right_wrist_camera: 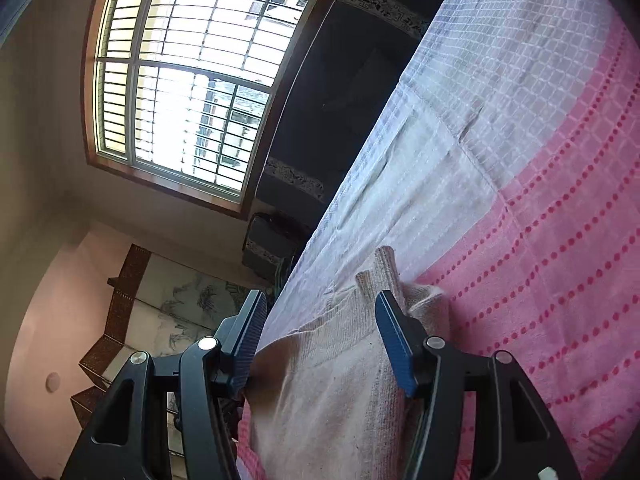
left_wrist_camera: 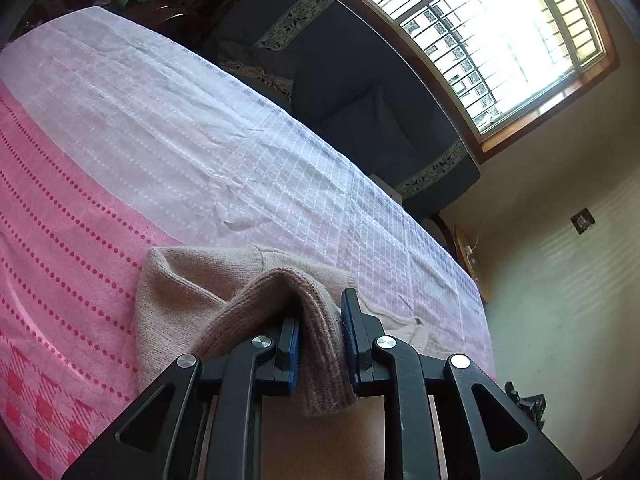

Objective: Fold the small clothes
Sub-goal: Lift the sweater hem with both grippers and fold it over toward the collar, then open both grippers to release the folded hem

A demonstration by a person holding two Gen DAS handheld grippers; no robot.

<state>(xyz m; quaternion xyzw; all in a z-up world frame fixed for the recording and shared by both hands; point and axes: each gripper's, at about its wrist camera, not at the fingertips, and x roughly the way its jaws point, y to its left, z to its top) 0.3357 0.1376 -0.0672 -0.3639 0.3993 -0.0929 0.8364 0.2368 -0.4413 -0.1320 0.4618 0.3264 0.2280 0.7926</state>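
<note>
A home living room: beyond the gripper (left_wrist_camera: 320, 344) sit a dark sofa (left_wrist_camera: 360, 92), barred window (left_wrist_camera: 508, 36), and pink cloth-covered counter (left_wrist_camera: 120, 140).

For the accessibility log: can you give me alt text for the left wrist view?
The left gripper has a ribbed fold of a beige knit garment between its fingers, the rest lying on a pink-and-white patterned cloth covering the table. Behind it are a dark sofa and a bright barred window.
</note>
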